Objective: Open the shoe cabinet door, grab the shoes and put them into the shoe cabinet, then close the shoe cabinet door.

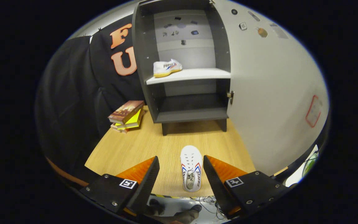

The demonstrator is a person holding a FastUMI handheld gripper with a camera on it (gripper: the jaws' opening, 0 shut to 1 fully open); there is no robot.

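A dark grey shoe cabinet [144,62] stands at the far end of the wooden table, its white door [269,93] swung wide open to the right. One white shoe [167,67] with a yellow sole rests on the cabinet's white upper shelf [197,74]. A second white shoe [191,168] with red and blue stripes lies on the table, toe pointing toward the cabinet, between my two fingers. My gripper [181,163] is open, its black fingers standing apart on either side of the shoe without pressing on it.
A small stack of books [126,116] lies on the table left of the cabinet. The wooden table [135,146] has its near edge just under the fingers. Cables lie on the floor below.
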